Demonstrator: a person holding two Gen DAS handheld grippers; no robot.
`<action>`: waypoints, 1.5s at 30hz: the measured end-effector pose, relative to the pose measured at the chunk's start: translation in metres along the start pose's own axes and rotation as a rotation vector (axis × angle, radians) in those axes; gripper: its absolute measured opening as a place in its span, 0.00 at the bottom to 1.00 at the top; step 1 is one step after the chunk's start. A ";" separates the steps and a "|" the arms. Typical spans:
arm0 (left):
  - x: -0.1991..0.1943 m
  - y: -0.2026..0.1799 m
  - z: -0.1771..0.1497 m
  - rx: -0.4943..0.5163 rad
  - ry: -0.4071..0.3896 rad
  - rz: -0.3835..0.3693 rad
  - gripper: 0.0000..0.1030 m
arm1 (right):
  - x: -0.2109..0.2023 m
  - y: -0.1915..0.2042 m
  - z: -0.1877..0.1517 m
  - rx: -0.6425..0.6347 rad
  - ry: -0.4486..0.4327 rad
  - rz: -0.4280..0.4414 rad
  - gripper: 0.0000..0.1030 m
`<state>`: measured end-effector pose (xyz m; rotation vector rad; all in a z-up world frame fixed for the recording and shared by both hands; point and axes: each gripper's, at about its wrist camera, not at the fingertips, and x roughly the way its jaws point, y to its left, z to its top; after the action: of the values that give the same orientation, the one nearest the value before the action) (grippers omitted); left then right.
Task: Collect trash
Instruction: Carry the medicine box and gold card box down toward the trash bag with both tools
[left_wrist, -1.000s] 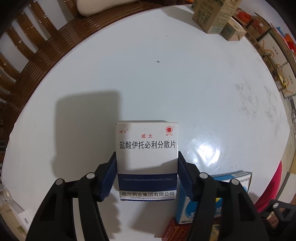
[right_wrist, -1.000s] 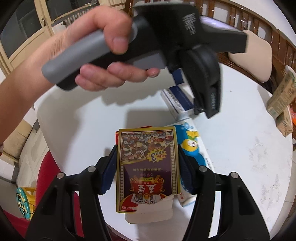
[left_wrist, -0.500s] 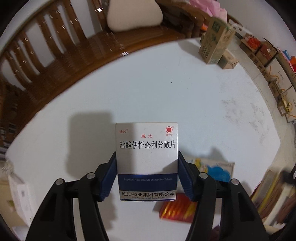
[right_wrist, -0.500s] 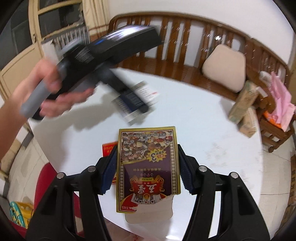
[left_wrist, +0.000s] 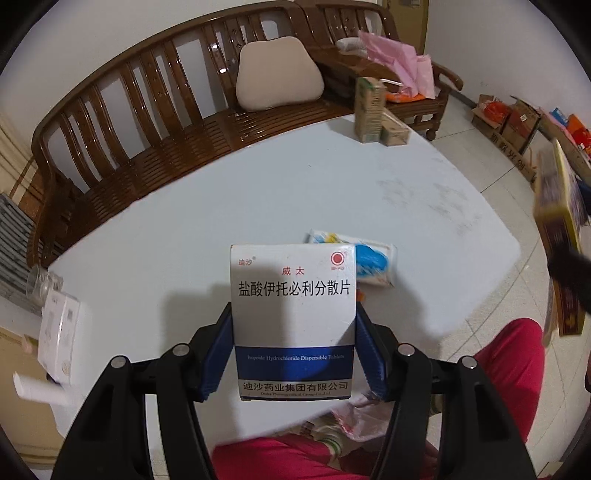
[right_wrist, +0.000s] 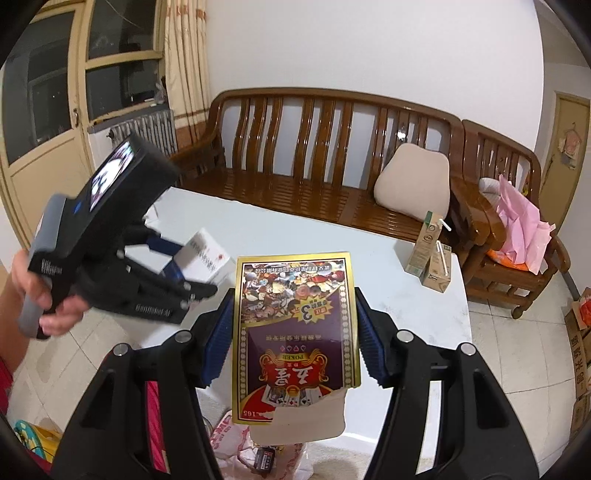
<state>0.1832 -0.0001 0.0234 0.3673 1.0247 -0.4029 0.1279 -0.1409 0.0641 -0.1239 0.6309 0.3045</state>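
Note:
My left gripper (left_wrist: 293, 312) is shut on a white and blue medicine box (left_wrist: 291, 288), held upright above the white round table (left_wrist: 258, 192). My right gripper (right_wrist: 295, 299) is shut on a purple and gold poker card box (right_wrist: 295, 332) with a torn lower flap. The right wrist view shows the left gripper at the left in a hand (right_wrist: 55, 314), with the medicine box (right_wrist: 208, 254) between its blue pads. A blue and white pack (left_wrist: 369, 260) lies on the table. A thin pink-printed plastic bag (right_wrist: 255, 443) sits low beneath both grippers.
Two drink cartons (right_wrist: 428, 247) stand at the table's far edge. Behind it runs a wooden bench (left_wrist: 147, 133) with a beige cushion (left_wrist: 277, 81). A white box (left_wrist: 59, 332) lies at the left. Cardboard boxes (left_wrist: 509, 122) line the floor at the right.
Both grippers have risen and drawn back from the table with their boxes. The table now looks smaller and farther, and the bench and floor have come into view.

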 end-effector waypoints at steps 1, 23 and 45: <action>-0.004 -0.005 -0.007 0.001 -0.006 -0.004 0.58 | -0.008 0.003 -0.004 0.003 -0.010 0.001 0.57; -0.036 -0.079 -0.129 -0.001 -0.054 -0.047 0.58 | -0.080 0.058 -0.091 -0.001 -0.009 0.027 0.57; 0.040 -0.096 -0.179 -0.113 0.082 -0.114 0.58 | -0.048 0.077 -0.161 0.040 0.118 0.029 0.57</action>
<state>0.0219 -0.0045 -0.1056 0.2263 1.1467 -0.4330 -0.0235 -0.1122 -0.0375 -0.0948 0.7562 0.3138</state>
